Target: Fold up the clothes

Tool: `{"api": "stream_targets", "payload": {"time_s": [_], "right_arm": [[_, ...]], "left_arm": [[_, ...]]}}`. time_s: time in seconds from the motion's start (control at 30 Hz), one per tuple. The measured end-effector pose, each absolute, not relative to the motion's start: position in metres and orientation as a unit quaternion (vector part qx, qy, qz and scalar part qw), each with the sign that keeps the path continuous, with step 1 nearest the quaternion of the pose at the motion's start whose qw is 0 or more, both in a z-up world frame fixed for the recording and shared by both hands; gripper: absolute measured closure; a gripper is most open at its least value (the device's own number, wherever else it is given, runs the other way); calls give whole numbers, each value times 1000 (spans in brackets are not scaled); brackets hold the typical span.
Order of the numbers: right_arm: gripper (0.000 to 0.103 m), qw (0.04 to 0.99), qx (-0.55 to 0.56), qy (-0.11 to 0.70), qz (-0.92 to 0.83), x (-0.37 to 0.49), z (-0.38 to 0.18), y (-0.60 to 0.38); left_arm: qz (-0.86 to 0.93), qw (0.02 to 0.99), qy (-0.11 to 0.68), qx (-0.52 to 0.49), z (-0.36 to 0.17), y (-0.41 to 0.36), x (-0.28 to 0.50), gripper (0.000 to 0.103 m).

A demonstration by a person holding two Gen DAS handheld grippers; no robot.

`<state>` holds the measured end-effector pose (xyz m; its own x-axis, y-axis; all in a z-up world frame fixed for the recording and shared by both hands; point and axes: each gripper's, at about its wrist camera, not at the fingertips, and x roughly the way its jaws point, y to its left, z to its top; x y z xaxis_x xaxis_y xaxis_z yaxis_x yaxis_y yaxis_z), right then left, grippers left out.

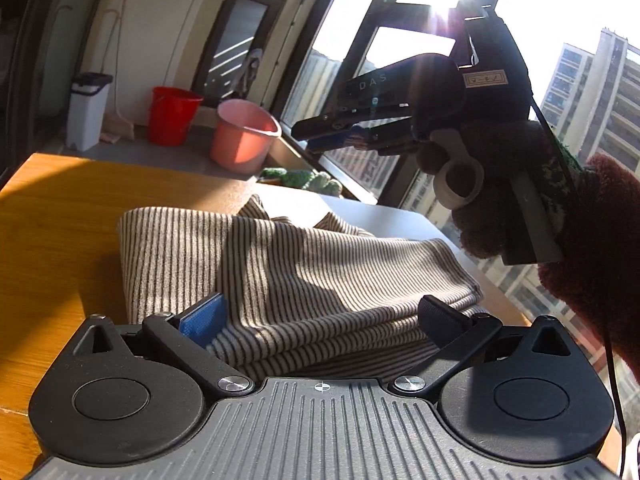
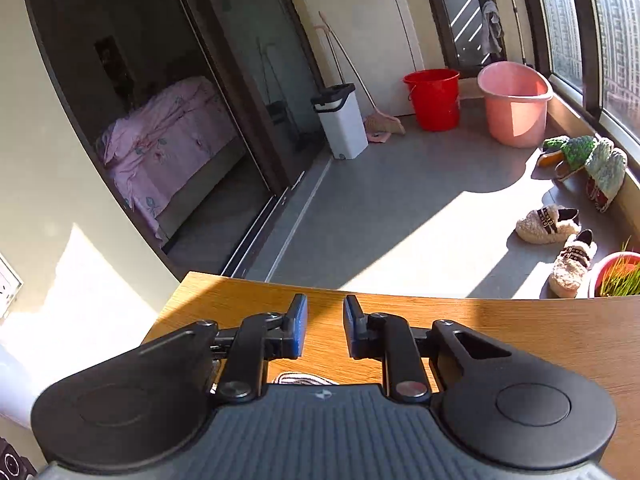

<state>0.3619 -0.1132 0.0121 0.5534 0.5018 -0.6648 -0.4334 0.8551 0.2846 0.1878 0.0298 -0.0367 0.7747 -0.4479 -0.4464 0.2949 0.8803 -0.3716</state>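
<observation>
A folded grey-and-dark striped garment [image 1: 280,264] lies on the wooden table [image 1: 60,216], its layered edge towards me. My left gripper [image 1: 320,318] is open wide, and its fingers stand on either side of that near edge without closing on it. My right gripper [image 1: 316,132] hovers high above the garment's far right, held by a hand in a fuzzy brown sleeve [image 1: 592,264]. In the right wrist view the right gripper [image 2: 326,328] is open by a narrow gap with nothing between the blue pads. Only a sliver of the striped garment [image 2: 304,379] shows under it.
The table's far edge [image 2: 400,294] drops to a grey floor. There stand a red bucket [image 2: 434,98], a pink tub [image 2: 514,106], a white bin [image 2: 344,122] and several slippers [image 2: 548,224]. Tall windows [image 1: 420,8] line the right side.
</observation>
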Motion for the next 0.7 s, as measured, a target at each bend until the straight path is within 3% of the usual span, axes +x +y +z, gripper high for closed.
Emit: {"api": "stream_targets", "payload": {"time_s": [0.13,0.17,0.23,0.3,0.37,0.57,0.6,0.7], "right_arm": [[91,896,-67,383,216,353,3,-101],[91,895,-75,386,209,353,-1,-99],[79,888,-56,403,213,358,-10,-99],[79,886,-61,408,211,356,-20,-98],[96,893,-88,390,205,351,-23,-96],[97,901,-95,379,189,352,-27,-116],[96,903,-93,376,186,350,-27,-119],[82,914,-77,358,177,343,-20,-132]], "left_arm": [[-200,931,271,-145,-36,30,186,0],[-200,930,271,-146,-36,30,186,0],[-200,930,271,-146,-36,31,186,0],[-200,930,271,-147,-36,31,186,0],[-200,929,272,-150,-37,32,187,0],[-206,925,276,-159,-38,37,191,0],[-209,924,277,-160,-38,38,192,0],[-213,922,278,-168,-38,42,196,0]]}}
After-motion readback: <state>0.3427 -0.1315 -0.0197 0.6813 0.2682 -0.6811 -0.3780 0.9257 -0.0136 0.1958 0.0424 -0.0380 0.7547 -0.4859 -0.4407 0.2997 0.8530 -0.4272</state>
